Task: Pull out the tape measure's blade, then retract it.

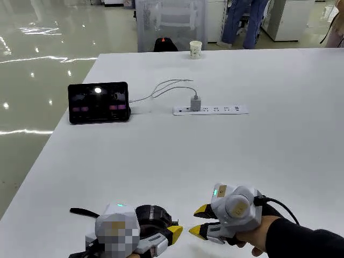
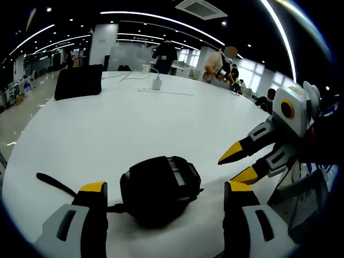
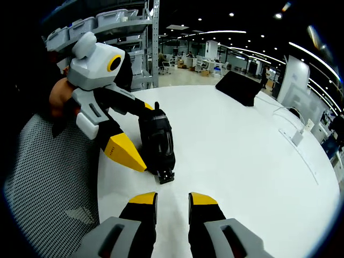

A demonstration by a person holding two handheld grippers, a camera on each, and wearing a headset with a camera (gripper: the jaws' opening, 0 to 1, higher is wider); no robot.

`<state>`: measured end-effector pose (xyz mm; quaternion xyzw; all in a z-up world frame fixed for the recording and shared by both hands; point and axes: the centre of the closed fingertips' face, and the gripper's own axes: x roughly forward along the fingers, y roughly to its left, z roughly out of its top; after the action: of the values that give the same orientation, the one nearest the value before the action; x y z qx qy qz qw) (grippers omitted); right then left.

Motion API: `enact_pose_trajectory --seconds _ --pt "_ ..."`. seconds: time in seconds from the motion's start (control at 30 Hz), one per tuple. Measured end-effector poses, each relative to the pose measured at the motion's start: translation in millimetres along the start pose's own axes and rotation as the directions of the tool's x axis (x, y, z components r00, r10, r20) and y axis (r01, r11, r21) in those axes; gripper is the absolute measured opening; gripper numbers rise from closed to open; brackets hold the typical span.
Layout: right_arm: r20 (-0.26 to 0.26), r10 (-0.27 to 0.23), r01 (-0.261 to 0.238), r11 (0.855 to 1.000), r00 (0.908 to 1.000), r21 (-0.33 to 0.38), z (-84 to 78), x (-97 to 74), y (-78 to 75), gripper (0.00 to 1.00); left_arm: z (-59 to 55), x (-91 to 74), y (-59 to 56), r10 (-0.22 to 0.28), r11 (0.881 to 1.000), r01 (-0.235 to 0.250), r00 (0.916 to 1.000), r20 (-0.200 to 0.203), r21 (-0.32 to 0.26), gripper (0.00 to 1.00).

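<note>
In the head view the left gripper (image 2: 164, 187), grey with yellow jaw tips, sits at about 7 o'clock on the near edge of the smooth white workbench (image 1: 161, 156). Its jaws stand wide on either side of the black, rounded tape measure (image 3: 157, 141), which rests on the bench between them with a gap showing on each side in the left gripper view. A thin black wrist strap (image 2: 54, 184) trails from the case towards 9 o'clock and lies flat on the bench.

Just beside it, at about 5 o'clock in the head view, the grey, yellow-tipped right gripper (image 3: 172, 199) is held by a hand (image 1: 251, 238) in a dark sleeve. Its jaws are set narrow, with a slim gap and nothing between them, and their tips point at the tape measure without touching it.

Farther off, at 10 o'clock, a black rectangular tablet (image 1: 98, 102) with a lit screen stands propped up. At 12 o'clock lies a long white power strip (image 1: 220, 110) with a small grey charger (image 1: 195, 101) plugged in, and thin pale cables (image 1: 164, 88) run from it towards the tablet. At the far edge stands a small white paper cup (image 1: 195, 49), and beyond it are the legs of people (image 1: 244, 21) in blue trousers.
</note>
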<state>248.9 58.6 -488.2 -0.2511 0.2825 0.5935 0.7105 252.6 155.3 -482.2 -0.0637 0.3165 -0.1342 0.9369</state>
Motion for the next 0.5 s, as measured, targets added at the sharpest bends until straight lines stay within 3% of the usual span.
enact_pose_trajectory --seconds 0.1,0.2,0.27,0.5 --pt "-0.004 -0.007 0.007 1.000 1.0000 0.001 -3.0 -5.3 0.6 0.21 2.7 -2.9 5.5 -0.005 1.000 0.005 1.0000 -0.001 0.000 0.92" --pt "-0.001 -0.021 0.021 0.999 0.9998 0.036 -5.4 -12.0 -1.4 0.24 -3.0 -7.0 18.0 0.031 0.999 -0.032 0.9981 -0.053 -0.020 0.99" --pt "0.007 -0.025 0.025 0.999 0.9997 0.046 -5.7 -15.9 -1.8 0.25 -1.7 -7.7 23.5 0.026 0.999 -0.027 0.9984 -0.051 -0.019 0.99" --pt "0.007 -0.059 0.058 0.996 0.9983 0.075 -15.9 -30.4 -7.6 0.27 8.5 -16.6 28.1 -0.047 0.999 0.047 0.9979 -0.044 -0.018 0.99"
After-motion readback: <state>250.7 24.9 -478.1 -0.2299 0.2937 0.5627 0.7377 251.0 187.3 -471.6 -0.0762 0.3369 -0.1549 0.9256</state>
